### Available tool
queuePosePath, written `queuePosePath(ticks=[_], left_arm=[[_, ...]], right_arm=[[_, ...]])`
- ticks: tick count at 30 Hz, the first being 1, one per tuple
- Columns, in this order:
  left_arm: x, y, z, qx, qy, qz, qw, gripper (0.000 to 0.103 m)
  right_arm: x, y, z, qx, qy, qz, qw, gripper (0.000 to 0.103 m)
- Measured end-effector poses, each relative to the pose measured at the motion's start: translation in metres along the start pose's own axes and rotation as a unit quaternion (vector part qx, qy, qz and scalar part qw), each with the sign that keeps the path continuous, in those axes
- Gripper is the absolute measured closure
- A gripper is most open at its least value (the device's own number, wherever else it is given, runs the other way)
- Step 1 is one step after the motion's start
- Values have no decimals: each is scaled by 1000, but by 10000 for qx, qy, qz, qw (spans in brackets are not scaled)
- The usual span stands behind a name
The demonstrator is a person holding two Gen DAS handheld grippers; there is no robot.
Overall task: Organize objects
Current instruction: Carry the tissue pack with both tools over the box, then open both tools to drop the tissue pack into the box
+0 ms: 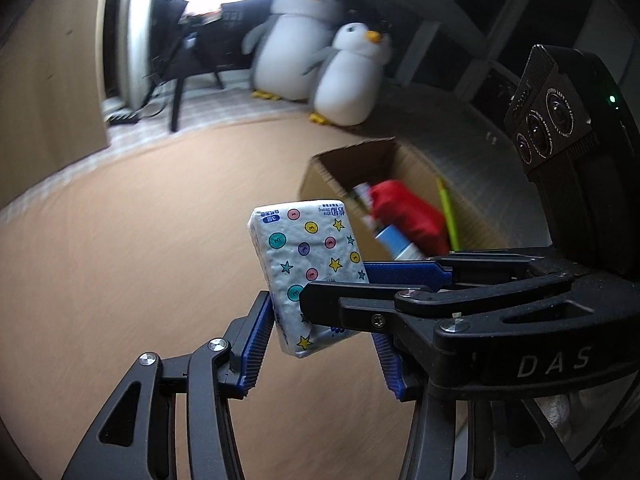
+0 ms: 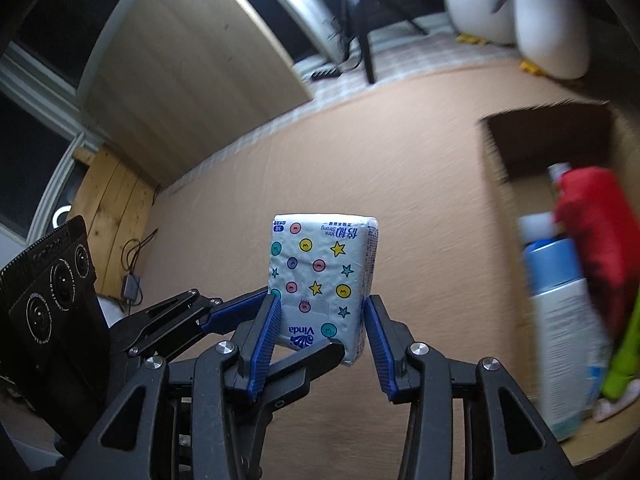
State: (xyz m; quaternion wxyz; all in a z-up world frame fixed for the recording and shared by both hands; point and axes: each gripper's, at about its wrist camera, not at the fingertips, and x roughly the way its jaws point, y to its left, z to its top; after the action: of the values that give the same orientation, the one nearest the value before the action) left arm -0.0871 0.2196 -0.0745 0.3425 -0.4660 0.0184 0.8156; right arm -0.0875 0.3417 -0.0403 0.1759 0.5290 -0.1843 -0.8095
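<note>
Above the mat, with the box [image 2: 560, 200] at two o'clock, the tissue pack [image 2: 322, 280] is clamped half-open by the left gripper [image 1: 320, 328] and right gripper [image 2: 320, 336], and could be dropped if either pulls aside.

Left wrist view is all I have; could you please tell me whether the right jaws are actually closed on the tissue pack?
Observer: Yes. The right wrist view shows the right gripper with one blue pad flat against each side of the tissue pack.
Operator: Thank you. What is the blue-and-white thing beside the red item?
Observer: A white bottle with a blue shoulder and white cap, in the cardboard box beside the red item.
</note>
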Motion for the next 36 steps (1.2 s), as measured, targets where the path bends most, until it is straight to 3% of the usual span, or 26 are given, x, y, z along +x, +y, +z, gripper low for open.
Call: queuePosePath(ticks=[11, 24, 26, 28, 36], left_arm=[[48, -55, 56, 138, -142, -344, 9992, 52], [94, -72, 88, 97, -70, -453, 9989, 52], [97, -72, 90, 106, -110, -373, 9992, 48], [97, -70, 90, 77, -150, -317, 9994, 33], [95, -64, 88, 89, -97, -192, 9997, 33]], right_arm=[[-50, -63, 35, 100, -339, -515, 9981, 63], [-56, -112, 65, 221, -360, -712, 9966, 63], [-57, -114, 67, 202, -376, -743, 9963, 63], [-60, -117, 69, 191, -474, -845, 9951, 62], [-72, -134, 68, 424, -612, -924, 9929, 55]])
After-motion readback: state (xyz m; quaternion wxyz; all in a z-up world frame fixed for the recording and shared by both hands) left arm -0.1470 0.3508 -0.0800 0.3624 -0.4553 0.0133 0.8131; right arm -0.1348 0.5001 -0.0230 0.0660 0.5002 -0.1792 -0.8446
